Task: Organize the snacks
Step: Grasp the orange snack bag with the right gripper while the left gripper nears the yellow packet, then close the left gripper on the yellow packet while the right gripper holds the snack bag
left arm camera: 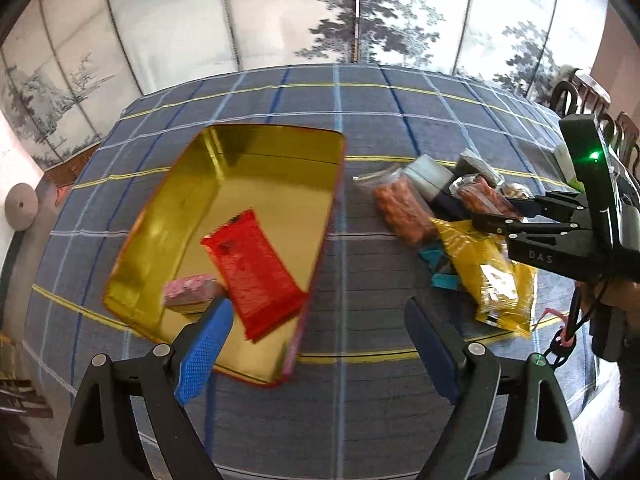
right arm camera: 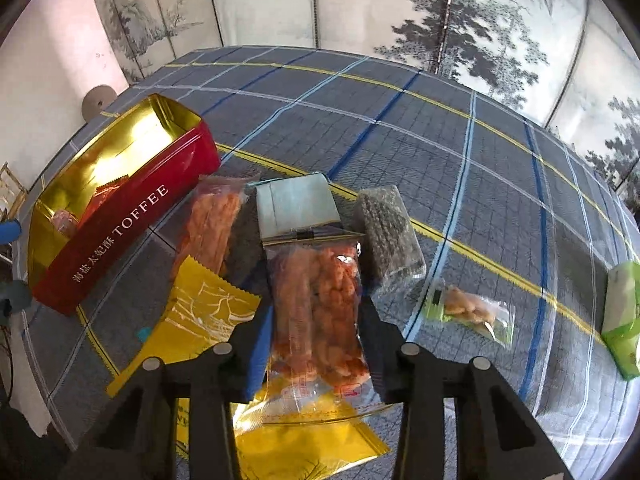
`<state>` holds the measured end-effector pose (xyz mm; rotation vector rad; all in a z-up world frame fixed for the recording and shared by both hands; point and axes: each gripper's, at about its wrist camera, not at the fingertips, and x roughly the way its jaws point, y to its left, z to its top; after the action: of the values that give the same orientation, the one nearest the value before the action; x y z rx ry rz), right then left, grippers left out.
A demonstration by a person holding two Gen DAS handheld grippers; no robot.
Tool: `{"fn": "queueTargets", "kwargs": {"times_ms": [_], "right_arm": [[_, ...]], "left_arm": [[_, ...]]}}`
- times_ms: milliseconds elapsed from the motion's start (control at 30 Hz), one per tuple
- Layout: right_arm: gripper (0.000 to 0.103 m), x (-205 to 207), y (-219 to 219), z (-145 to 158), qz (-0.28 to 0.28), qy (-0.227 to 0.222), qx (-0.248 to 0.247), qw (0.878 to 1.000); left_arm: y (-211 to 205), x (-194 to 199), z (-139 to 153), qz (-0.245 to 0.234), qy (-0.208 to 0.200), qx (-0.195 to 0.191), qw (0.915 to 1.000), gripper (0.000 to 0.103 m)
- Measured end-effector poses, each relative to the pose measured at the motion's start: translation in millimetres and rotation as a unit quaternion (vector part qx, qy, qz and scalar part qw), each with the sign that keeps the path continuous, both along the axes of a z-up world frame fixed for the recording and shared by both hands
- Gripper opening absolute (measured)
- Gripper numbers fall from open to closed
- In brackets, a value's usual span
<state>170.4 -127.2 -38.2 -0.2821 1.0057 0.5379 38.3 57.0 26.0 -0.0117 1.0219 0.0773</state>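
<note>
Lying on a desk (right arm camera: 400,128) covered by a grey-blue plaid cloth with yellow, white and blue lines, a loose pile of snack packets is seen just beside a red rectangular tin (right arm camera: 120,232) with a gold interior and the word TOFFEE on its side. Inside the tin, a red foil packet (left arm camera: 252,272) and a small pink wrapped sweet (left arm camera: 192,290) are found, the red packet leaning partly over the pink one.

The right tongs (right arm camera: 316,344) are set around a clear plastic bag of orange-red snacks (right arm camera: 320,304), which rests on top of a yellow foil packet (right arm camera: 200,312); the two pads are seen at the bag's two sides, closed against it. No earlier view is given for comparison.

Behind this bag, a silver-grey flat packet (right arm camera: 296,204), a second clear bag of orange snacks (right arm camera: 212,220) and a clear bag of dark grey-green snacks (right arm camera: 384,220) are laid close together. A small clear bag with pale pieces and a green label (right arm camera: 468,308) is placed apart, and a light green packet (right arm camera: 624,316) is seen at the desk's edge.

The left tongs (left arm camera: 320,336) are held open above the near corner of the tin, with nothing between the blue pads (left arm camera: 204,352). A painted folding screen (left arm camera: 280,12) is seen behind the desk.
</note>
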Motion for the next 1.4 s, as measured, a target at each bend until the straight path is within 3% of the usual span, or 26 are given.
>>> {"fn": "queueTargets", "kwargs": {"times_ms": [333,733,1033,1333,1400], "right_arm": [[0.04,-17,-44,13,-0.065,-0.028,0.038,0.997],[0.04,-17,-116,-12,-0.18,-0.052,0.033,0.982],[0.041,-19,-126,-22,-0.186,-0.055,0.054,0.98],[0.042,-22,-131,-24,-0.187,-0.058,0.076,0.978],[0.042,-22,-130,-24,-0.186,-0.057,0.077,0.978]], "left_arm": [[-39,8,-1,-0.035,-0.007,-0.021,0.9992,0.086],[-91,31,-11,-0.063,-0.009,-0.04,0.9971,0.087],[-121,59,-35,-0.047,0.018,-0.012,0.9987,0.087],[-114,69,-58,-0.028,0.049,0.01,0.9983,0.087],[-111,68,-59,-0.03,0.05,0.007,0.9983,0.079]]}}
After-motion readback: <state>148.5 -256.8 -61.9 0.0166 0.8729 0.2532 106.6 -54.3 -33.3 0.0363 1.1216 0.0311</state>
